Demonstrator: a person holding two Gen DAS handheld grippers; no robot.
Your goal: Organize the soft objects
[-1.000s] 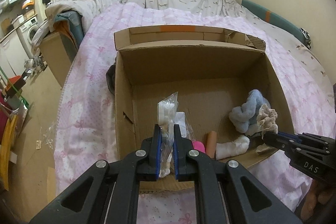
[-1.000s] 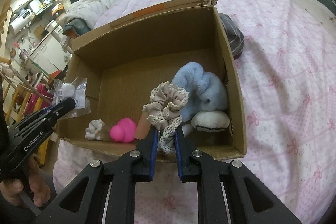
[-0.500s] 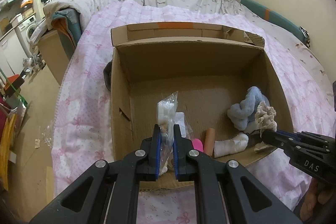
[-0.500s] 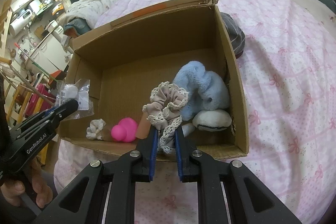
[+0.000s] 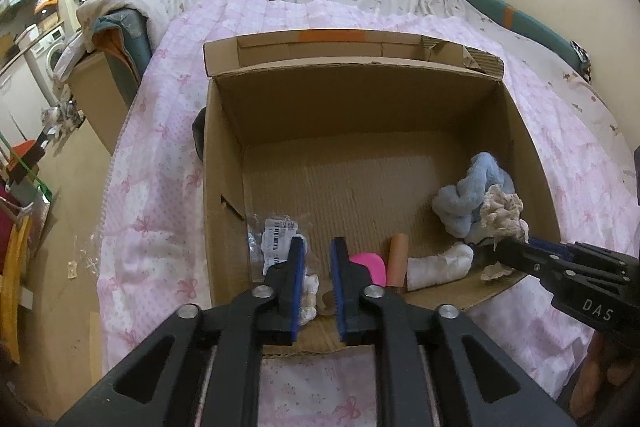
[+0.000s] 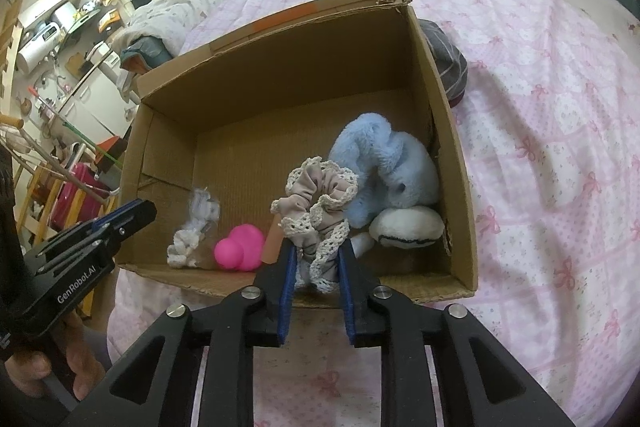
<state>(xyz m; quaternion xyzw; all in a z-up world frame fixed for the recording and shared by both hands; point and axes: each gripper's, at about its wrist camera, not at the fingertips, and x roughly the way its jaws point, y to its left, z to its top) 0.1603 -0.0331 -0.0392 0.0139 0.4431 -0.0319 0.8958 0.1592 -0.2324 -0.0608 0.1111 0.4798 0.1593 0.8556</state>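
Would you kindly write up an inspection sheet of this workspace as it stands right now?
Surface: pink quilt on a bed, bearing an open cardboard box.
Job's things: in the box, blue plush, pink toy, clear packet; beige scrunchie above its near edge.
Clutter: grey cloth behind the box.
Grippers: left gripper jaws opening, packet dropped beside them; right gripper jaws opening, scrunchie between them.
Cables: nothing seen.
Surroundings: rumpled bedding, shelves and appliances at far left.
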